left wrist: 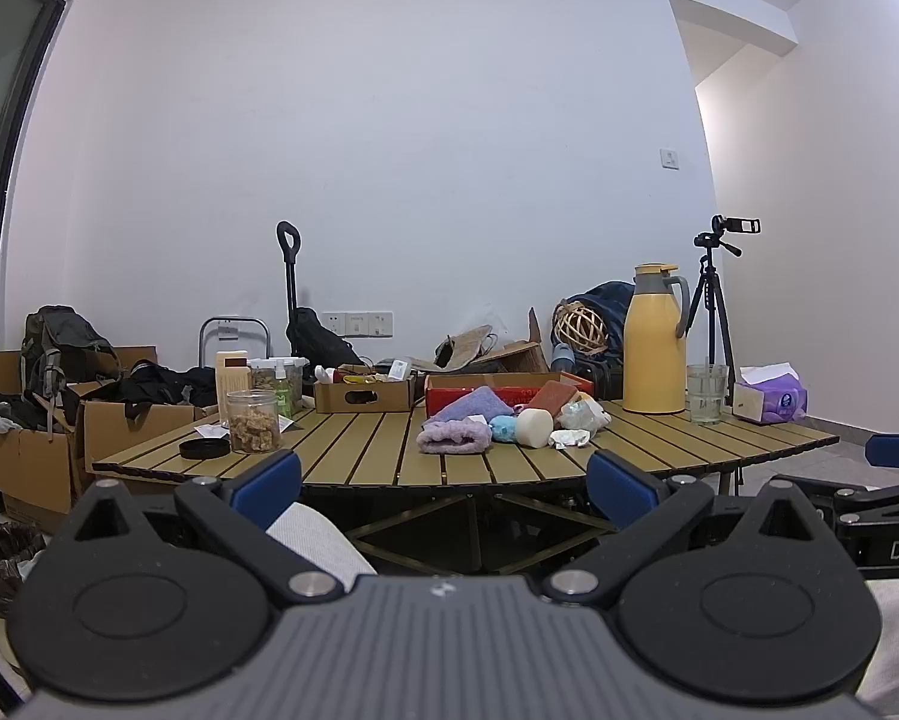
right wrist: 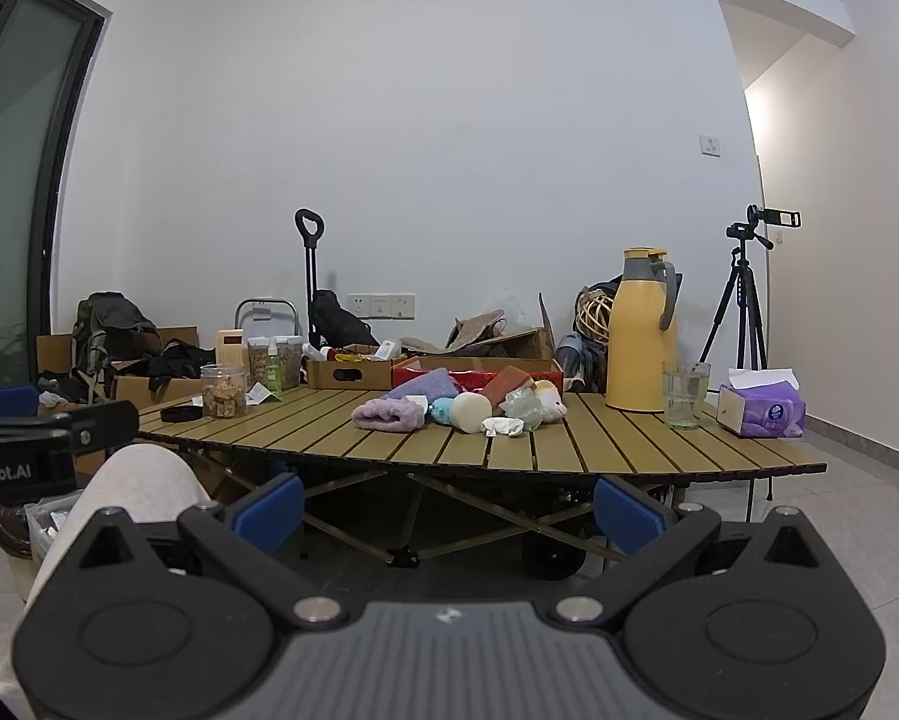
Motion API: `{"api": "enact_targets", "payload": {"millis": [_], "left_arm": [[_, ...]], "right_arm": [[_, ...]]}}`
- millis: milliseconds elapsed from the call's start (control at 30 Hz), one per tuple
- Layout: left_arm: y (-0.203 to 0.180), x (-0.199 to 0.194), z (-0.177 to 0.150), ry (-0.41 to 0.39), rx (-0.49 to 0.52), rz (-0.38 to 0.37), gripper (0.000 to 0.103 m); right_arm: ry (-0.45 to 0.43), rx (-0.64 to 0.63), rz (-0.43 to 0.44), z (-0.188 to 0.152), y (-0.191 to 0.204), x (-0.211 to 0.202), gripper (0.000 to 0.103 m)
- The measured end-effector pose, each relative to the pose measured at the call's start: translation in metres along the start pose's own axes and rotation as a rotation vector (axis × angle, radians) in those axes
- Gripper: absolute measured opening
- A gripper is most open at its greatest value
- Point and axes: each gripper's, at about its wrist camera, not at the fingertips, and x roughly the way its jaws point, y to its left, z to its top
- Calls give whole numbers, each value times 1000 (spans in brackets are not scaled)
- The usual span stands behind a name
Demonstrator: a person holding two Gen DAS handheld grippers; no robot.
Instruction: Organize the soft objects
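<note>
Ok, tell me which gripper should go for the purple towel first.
Left, marginally. The purple towel lies at the near-left edge of the soft pile, almost centred ahead of the open left gripper. From the right gripper, equally open and empty, it sits left of centre.

A: Where are the soft things?
B: In a heap (right wrist: 449, 408) on the worktop (right wrist: 569, 450), before the red box (right wrist: 479, 381).
A: And the right tongs (right wrist: 449, 507)?
B: Wide apart, empty, near its edge.
</note>
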Motion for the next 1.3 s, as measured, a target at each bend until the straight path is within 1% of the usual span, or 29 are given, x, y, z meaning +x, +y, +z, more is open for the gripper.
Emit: {"api": "enact_targets", "payload": {"millis": [300, 400, 500, 600, 800, 900, 1000, 1067, 1100, 1167, 1233, 1300], "left_arm": [[-1, 8, -1, 4, -3, 5, 103], [0, 16, 0, 5, -4, -7, 103], [-1, 31, 2, 18, -2, -22, 103], [2, 49, 5, 41, -14, -18, 103], [6, 91, 12, 27, -20, 2, 103], [8, 118, 13, 38, -13, 11, 103], [12, 153, 9, 70, -16, 32, 103], [17, 180, 5, 85, -16, 26, 103], [19, 197, 4, 93, -13, 9, 103], [27, 234, 2, 112, -12, -62, 103], [33, 277, 1, 124, -1, -126, 103], [36, 320, -2, 136, 17, -147, 103]], "right_arm": [[-12, -4, -11, 2, 0, 5, 103], [-23, 13, -5, 6, -5, 11, 103], [-25, 28, -19, 10, -11, 22, 103], [-19, 45, -31, 13, -18, 38, 103], [-21, 50, -51, 24, -29, 78, 103], [-28, 38, -65, 32, -35, 105, 103], [-21, 43, -82, 41, -44, 140, 103], [-17, 53, -92, 46, -51, 163, 103], [-16, 60, -96, 47, -54, 177, 103], [-12, 88, -88, 49, -59, 211, 103], [-4, 128, -39, 48, -64, 251, 103], [49, 194, 38, 45, -67, 299, 103]]}}
